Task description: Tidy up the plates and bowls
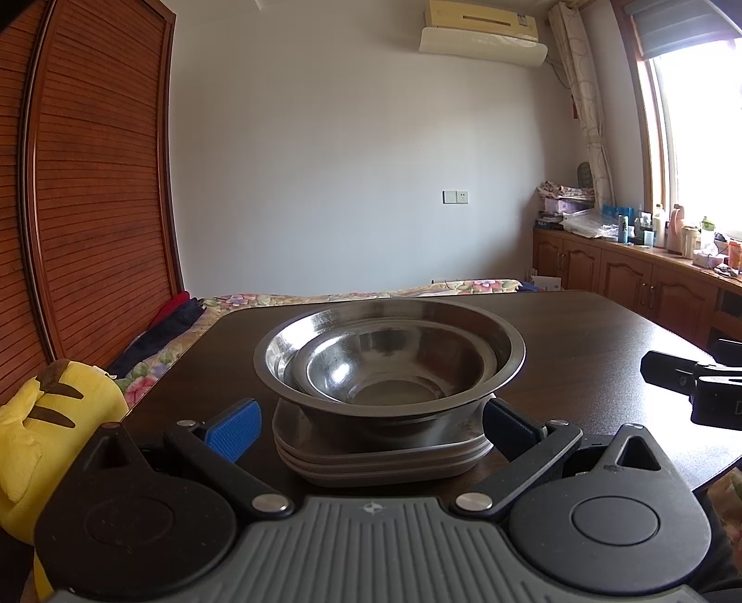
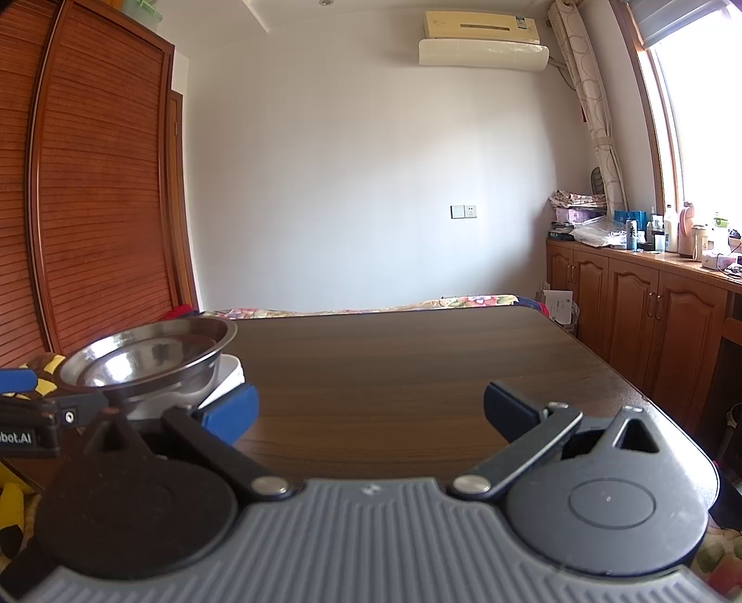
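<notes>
Blue-padded fingers [image 1: 234, 429] of the left gripper [image 1: 371, 429] are seen spread wide, one on each side of a stack of grey square plates [image 1: 385, 457]; nothing is clamped, and whether the pads touch the plate edges cannot be told. Three plate rims are counted in the stack, which is set on the near part of a dark wooden table [image 1: 579, 334]. On top of the plates a large stainless steel bowl [image 1: 503, 345] is seated upright, and a smaller steel bowl [image 1: 394, 366] is nested inside it, shifted slightly to the left. At the right edge of the left wrist view, part of the right gripper's black body is seen over the table. In the right wrist view, the right gripper [image 2: 371, 413] is held wide open over bare tabletop, nothing between its pads, well to the right of the dish stack. The steel bowl and a pale plate corner under it are seen at the left of that view, just behind the left finger pad. A yellow plush toy [image 1: 41, 417] is placed left of the table. Beyond the table, a floral bedspread [image 1: 278, 299] is visible, with a slatted wooden wardrobe [image 1: 97, 185] on the left, wooden cabinets [image 2: 649, 297] cluttered with bottles under the window on the right, and an air conditioner [image 2: 482, 39] high on the white wall.
</notes>
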Tool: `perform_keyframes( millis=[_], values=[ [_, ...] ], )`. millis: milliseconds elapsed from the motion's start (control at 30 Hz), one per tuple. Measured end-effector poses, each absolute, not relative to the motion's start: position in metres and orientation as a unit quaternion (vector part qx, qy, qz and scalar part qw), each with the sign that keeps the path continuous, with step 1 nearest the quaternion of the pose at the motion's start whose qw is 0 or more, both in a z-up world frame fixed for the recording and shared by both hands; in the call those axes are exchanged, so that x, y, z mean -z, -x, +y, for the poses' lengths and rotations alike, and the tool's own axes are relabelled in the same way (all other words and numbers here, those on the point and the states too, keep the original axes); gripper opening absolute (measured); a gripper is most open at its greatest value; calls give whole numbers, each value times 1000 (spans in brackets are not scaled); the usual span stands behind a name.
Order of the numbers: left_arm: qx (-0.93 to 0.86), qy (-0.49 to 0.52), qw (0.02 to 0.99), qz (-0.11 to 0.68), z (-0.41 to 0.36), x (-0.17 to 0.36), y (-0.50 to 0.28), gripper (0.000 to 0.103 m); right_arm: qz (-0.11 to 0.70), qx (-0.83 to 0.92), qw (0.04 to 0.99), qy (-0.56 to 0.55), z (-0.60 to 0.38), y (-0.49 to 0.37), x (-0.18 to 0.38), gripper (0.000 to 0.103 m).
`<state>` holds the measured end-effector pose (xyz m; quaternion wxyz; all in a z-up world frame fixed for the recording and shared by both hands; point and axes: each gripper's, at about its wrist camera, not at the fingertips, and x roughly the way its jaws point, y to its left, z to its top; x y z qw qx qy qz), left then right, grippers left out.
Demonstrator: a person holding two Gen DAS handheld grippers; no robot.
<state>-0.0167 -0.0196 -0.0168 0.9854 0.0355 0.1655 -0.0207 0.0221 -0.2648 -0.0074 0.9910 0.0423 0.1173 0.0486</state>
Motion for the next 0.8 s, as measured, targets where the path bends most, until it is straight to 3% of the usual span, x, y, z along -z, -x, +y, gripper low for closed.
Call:
perform_keyframes(
  millis=[800],
  values=[
    [21, -37, 985, 167, -18, 17, 15, 103, 118, -49, 991, -43, -265, -21, 8, 103]
  ],
)
